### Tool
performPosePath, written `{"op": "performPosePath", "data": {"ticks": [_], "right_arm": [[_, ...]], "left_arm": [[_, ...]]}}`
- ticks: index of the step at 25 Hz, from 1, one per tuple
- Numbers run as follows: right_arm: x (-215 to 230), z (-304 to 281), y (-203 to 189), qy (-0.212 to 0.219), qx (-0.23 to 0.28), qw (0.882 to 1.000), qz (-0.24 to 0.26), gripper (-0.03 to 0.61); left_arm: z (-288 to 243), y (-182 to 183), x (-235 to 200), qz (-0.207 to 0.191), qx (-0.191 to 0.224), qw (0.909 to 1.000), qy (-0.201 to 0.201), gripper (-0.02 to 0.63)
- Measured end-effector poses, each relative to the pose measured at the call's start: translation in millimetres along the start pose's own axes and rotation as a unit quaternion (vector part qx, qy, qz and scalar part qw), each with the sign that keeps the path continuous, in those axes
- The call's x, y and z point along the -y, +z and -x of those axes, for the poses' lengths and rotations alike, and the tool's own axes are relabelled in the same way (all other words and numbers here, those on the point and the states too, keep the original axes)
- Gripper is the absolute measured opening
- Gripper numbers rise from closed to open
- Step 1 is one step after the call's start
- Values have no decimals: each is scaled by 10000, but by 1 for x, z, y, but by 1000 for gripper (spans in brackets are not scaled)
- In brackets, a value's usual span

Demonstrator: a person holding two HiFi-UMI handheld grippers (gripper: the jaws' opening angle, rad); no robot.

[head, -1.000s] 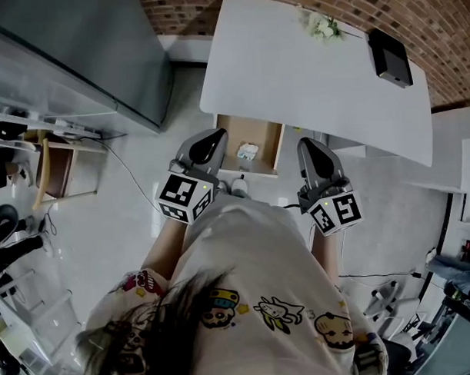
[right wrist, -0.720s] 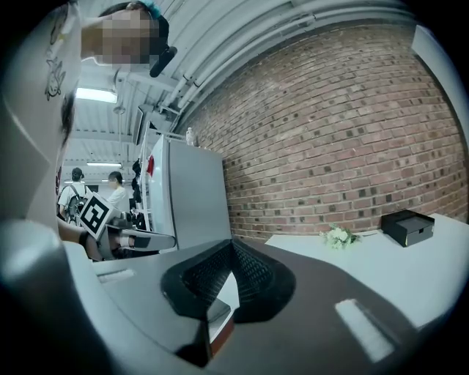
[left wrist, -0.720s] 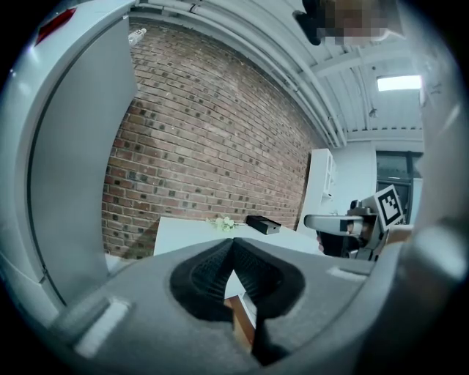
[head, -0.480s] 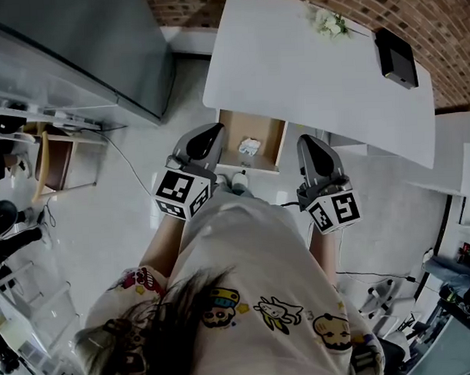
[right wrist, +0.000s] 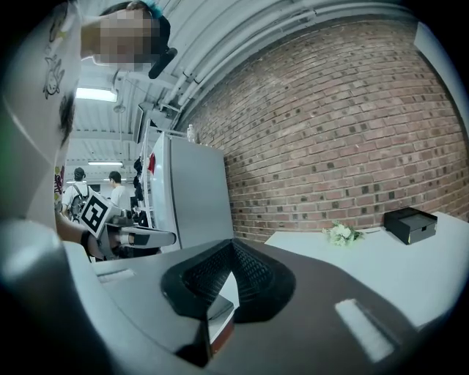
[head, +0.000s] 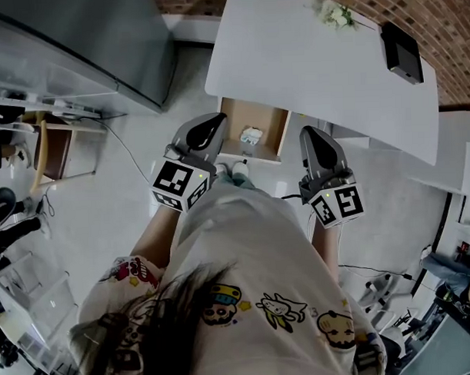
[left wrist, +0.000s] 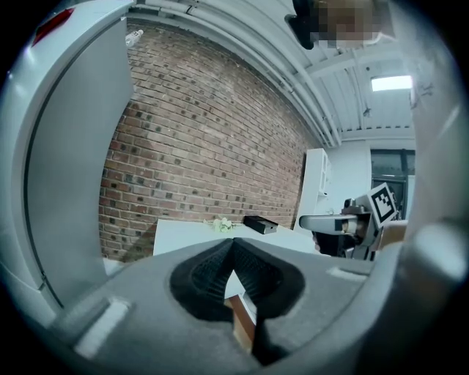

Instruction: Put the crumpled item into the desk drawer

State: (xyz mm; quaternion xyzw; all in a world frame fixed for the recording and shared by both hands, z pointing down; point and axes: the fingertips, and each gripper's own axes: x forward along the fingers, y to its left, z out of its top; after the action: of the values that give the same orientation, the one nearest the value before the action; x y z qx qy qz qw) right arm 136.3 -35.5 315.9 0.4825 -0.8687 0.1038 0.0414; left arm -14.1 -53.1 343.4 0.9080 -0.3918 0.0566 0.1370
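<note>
**Pressing shut on nothing, both jaws hang at the open drawer**

The jaws of the left gripper are pressed together, with nothing caught between them. The right gripper is the same: its jaws are closed tight and empty. Each gripper is held low in front of the person, pointing toward the table, one on either side of the pulled-out drawer.

The crumpled item, small and pale, lies inside that wooden drawer, against its floor. It sits ahead of the jaws and between the two grippers, nearer the left one, and touches neither.

Past the drawer, the white table top carries a small bunch of flowers near its far edge. A black box sits toward the right-hand end. Behind the table runs a brick wall, and a tall grey cabinet stands to the left of it.
</note>
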Motion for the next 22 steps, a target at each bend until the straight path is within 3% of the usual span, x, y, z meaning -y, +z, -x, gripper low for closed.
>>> {"op": "performPosePath", "data": {"ticks": [22], "right_arm": [[-10, 5, -13, 43, -175, 9998, 41, 9]], "left_arm": [[-1, -7, 7, -150, -172, 9991, -370, -2]]}}
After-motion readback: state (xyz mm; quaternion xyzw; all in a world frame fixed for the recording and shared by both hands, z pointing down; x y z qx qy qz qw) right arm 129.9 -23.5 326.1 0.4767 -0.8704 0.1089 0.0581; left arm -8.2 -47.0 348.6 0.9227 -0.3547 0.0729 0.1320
